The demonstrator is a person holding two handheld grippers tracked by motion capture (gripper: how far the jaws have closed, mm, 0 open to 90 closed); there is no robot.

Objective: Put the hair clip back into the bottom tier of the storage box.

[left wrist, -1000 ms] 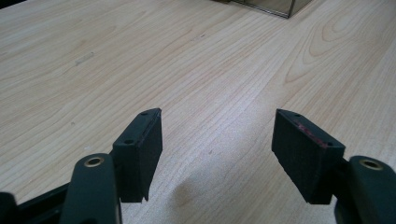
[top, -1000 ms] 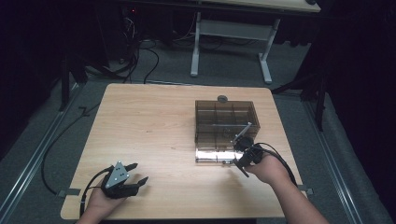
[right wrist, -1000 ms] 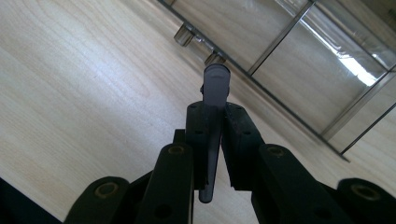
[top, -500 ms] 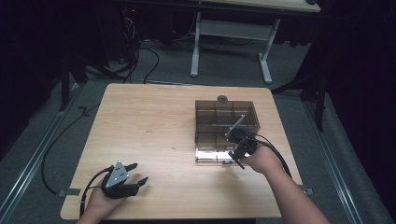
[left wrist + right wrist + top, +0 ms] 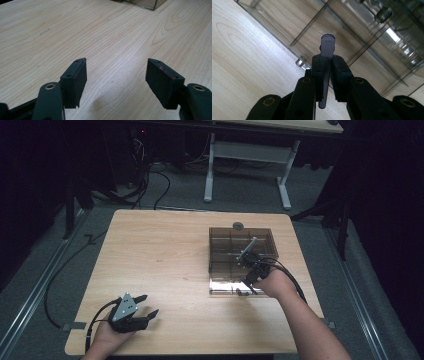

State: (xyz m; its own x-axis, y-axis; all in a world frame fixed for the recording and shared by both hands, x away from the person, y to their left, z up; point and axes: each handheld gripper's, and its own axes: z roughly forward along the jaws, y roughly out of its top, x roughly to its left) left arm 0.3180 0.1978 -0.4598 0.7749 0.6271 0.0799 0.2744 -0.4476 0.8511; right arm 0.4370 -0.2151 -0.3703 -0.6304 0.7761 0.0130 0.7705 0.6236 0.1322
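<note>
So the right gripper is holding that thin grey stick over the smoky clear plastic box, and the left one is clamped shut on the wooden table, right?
Not quite. The left gripper is open: the left gripper view shows its fingers spread wide with nothing between them above the light wooden table. The rest holds: the right gripper pinches the thin grey stick over the smoky clear plastic compartment box.

Small dark round thing (image 5: 238,225) at the smoky divided box's (image 5: 220,251) far edge, too small to identify.

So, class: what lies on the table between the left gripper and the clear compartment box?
Bare wood; the high view shows nothing between the left gripper and box.
</note>
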